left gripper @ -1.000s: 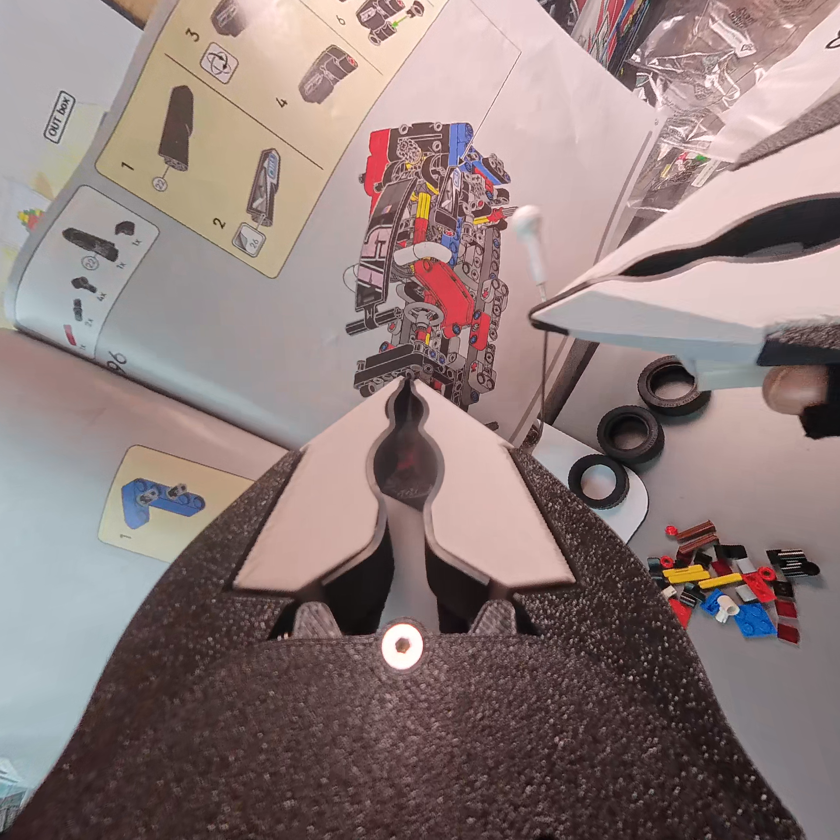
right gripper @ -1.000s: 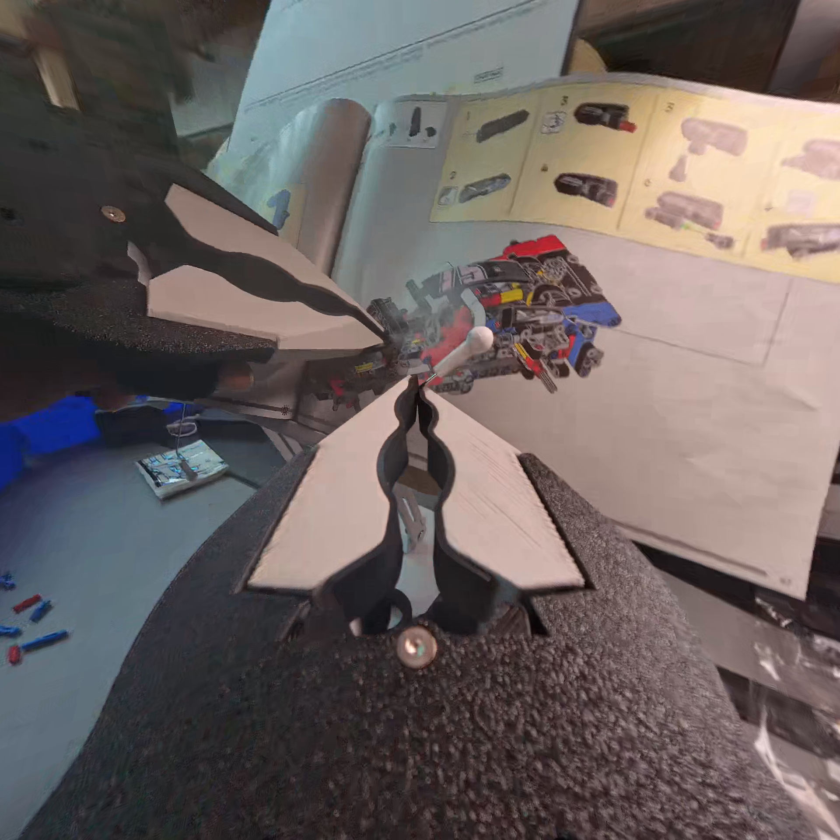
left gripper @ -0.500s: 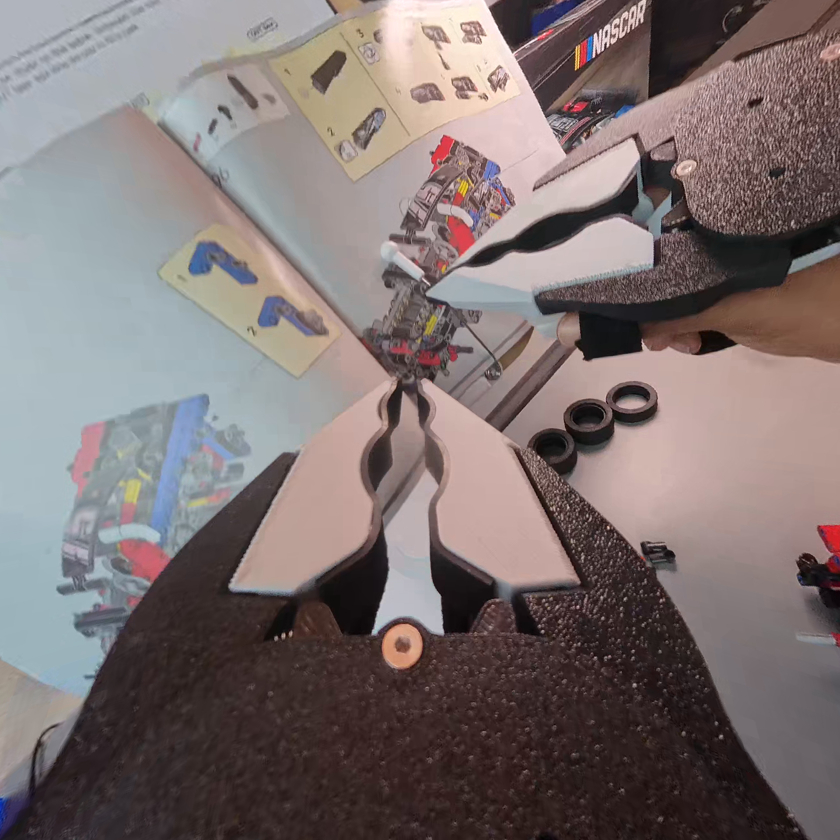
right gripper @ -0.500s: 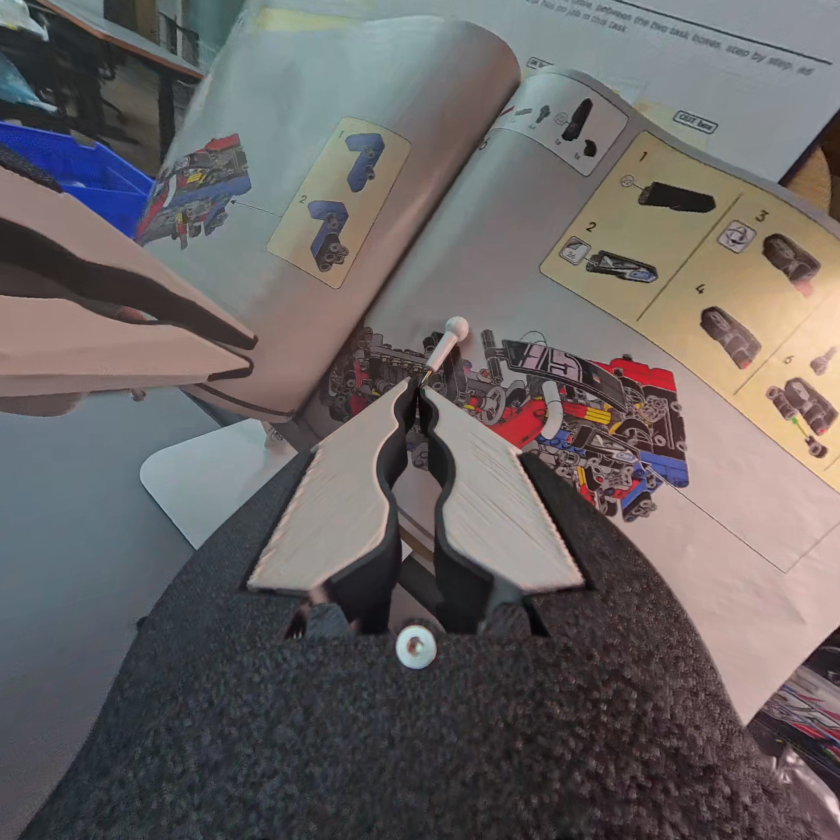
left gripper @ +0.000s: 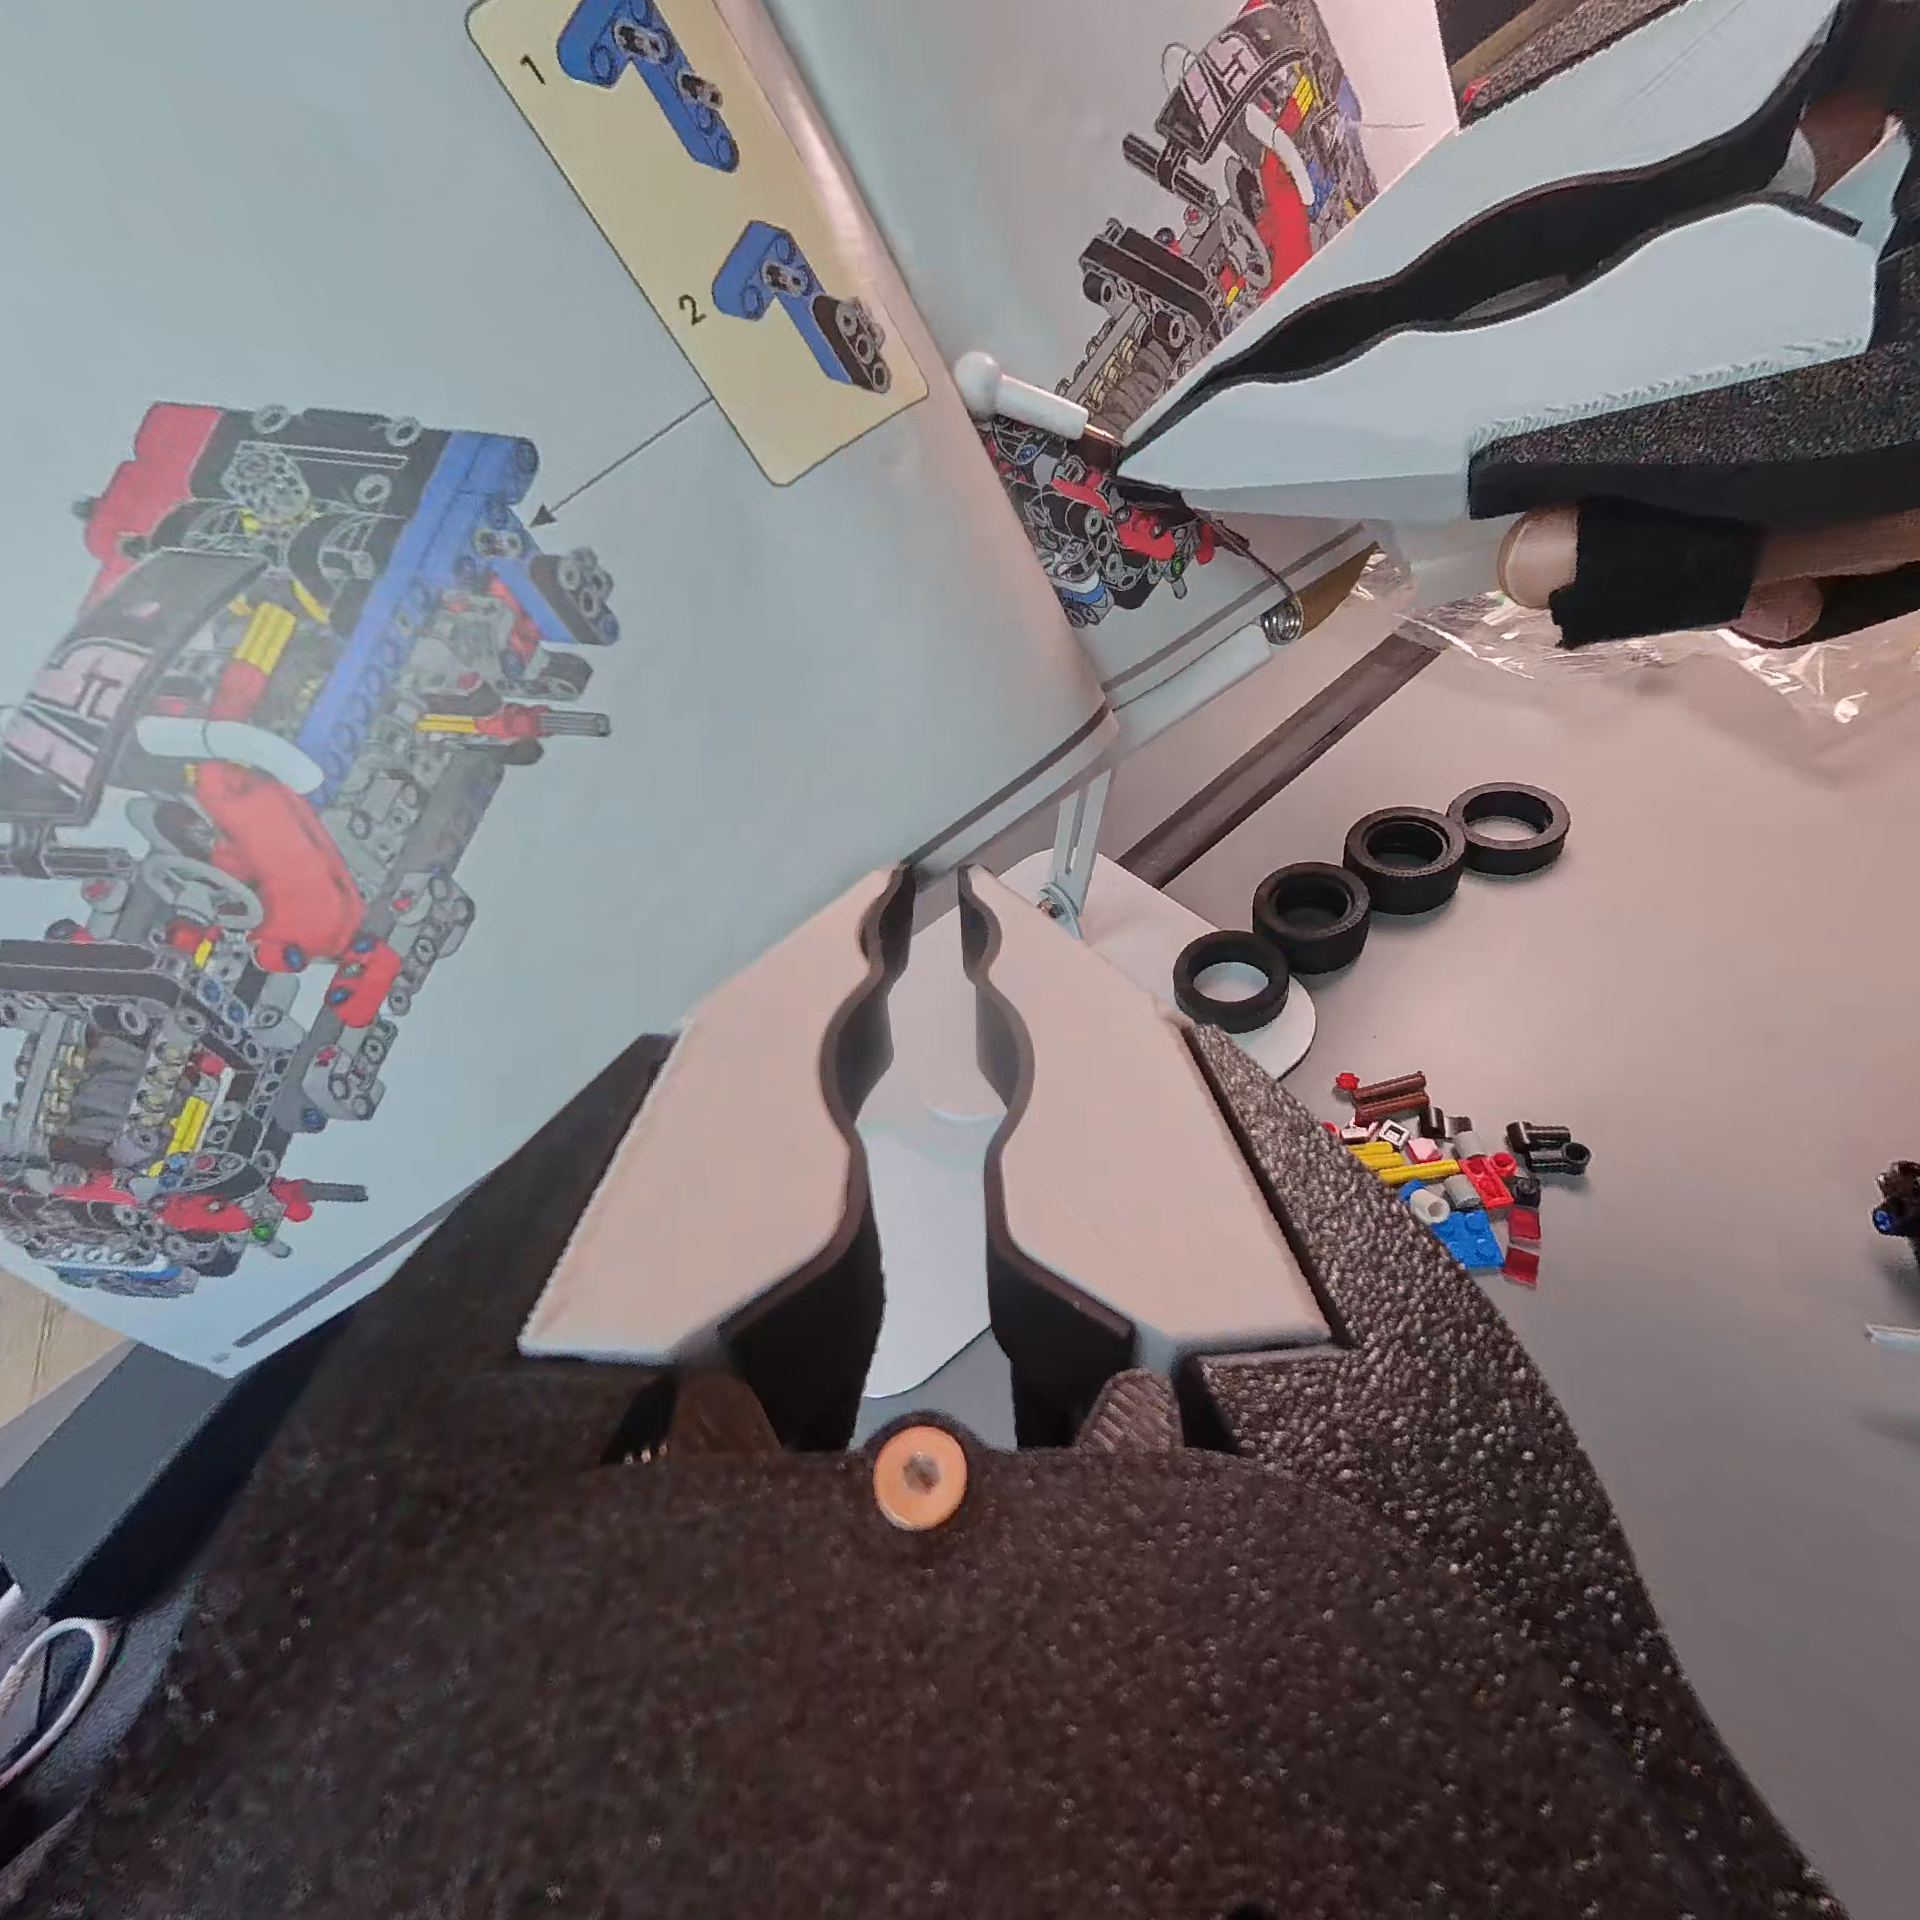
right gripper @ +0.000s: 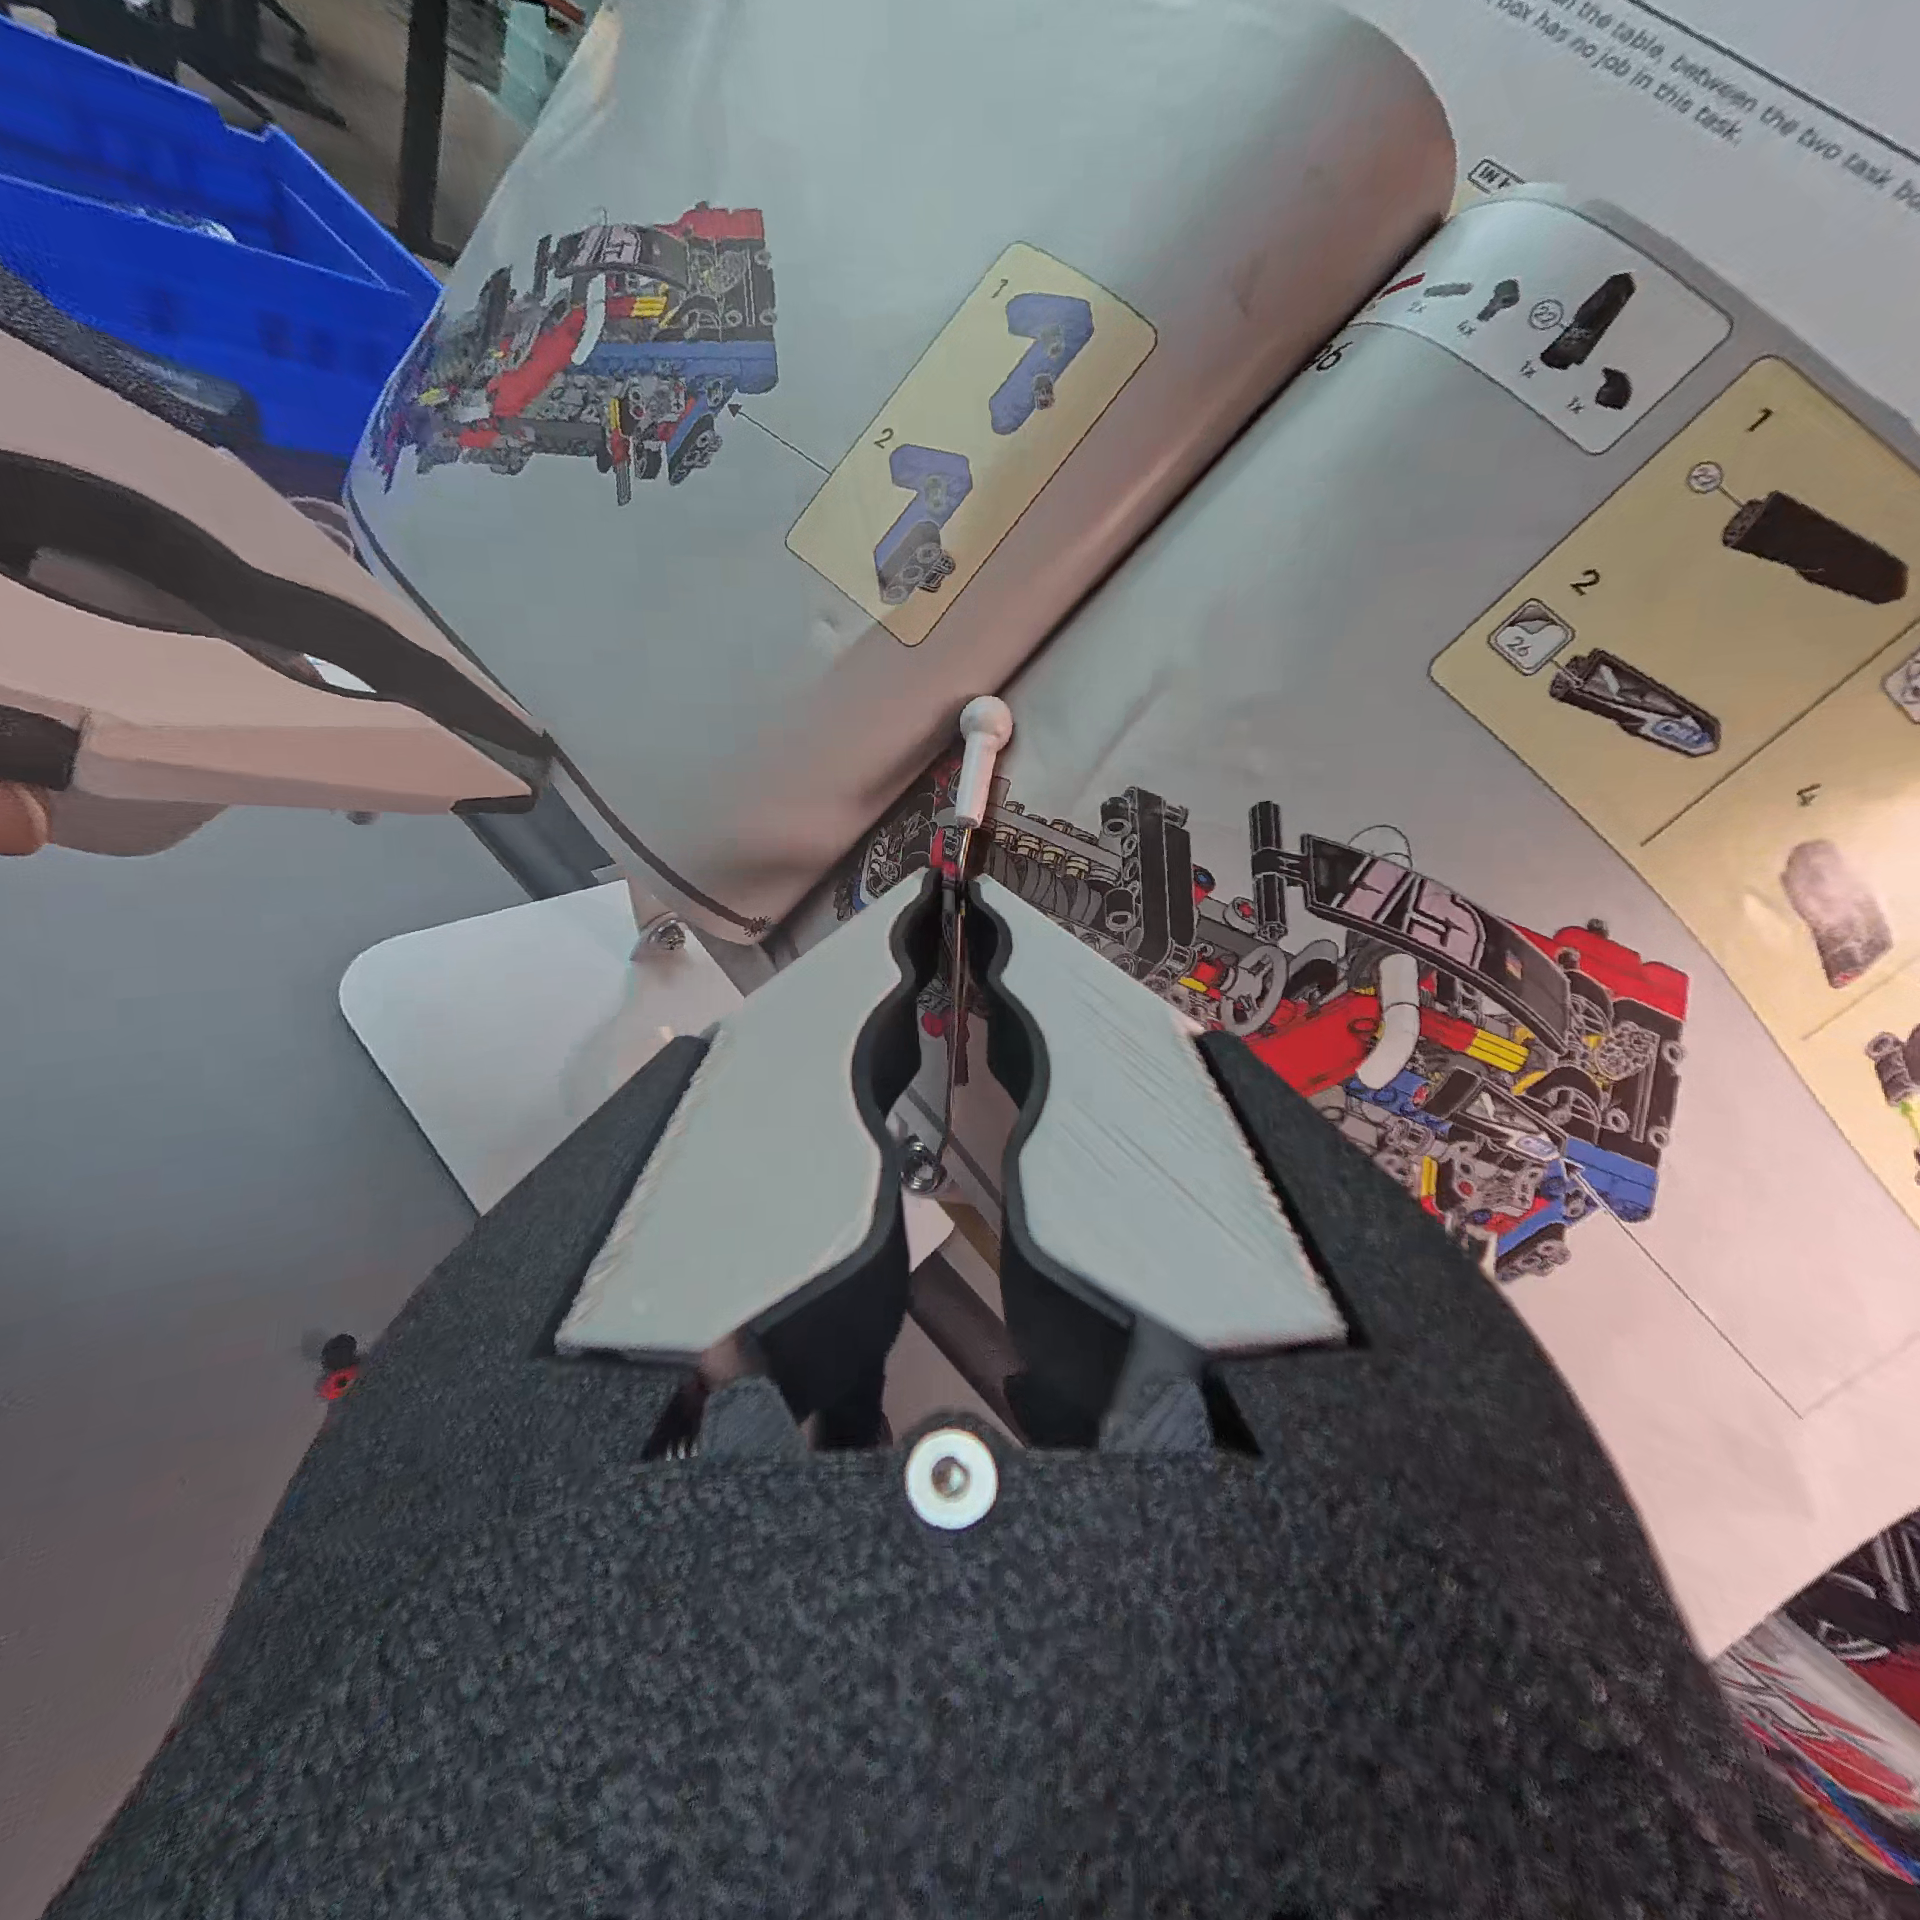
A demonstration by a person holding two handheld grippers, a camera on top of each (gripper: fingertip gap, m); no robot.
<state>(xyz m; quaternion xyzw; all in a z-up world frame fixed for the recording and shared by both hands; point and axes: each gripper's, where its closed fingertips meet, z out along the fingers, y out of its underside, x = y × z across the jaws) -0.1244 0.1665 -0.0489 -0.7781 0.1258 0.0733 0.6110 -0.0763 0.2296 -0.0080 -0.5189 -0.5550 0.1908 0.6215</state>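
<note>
An open instruction booklet (left gripper: 520,312) stands on a white book stand (right gripper: 468,1018). My right gripper (right gripper: 951,883) is shut on the stand's thin wire page-holder arm, whose white tip (right gripper: 982,727) sticks out past the fingertips over the booklet's fold. The same gripper (left gripper: 1127,457) and white tip (left gripper: 997,384) show in the left wrist view at the upper right. My left gripper (left gripper: 932,883) sits just below the bottom edge of the left page, its jaws a narrow gap apart with nothing between them.
Several black tyres (left gripper: 1309,914) lie in a row on the grey table right of the stand. A small pile of coloured bricks (left gripper: 1455,1174) lies nearer. A clear plastic bag (left gripper: 1662,665) is at the right. A blue bin (right gripper: 156,239) stands behind the left page. Across from one pair of fingers to the other is roughly 9 centimetres.
My left gripper has swung from the right page to the lower edge of the left page, and its jaws have parted slightly. My right gripper has kept its hold on the wire arm.
</note>
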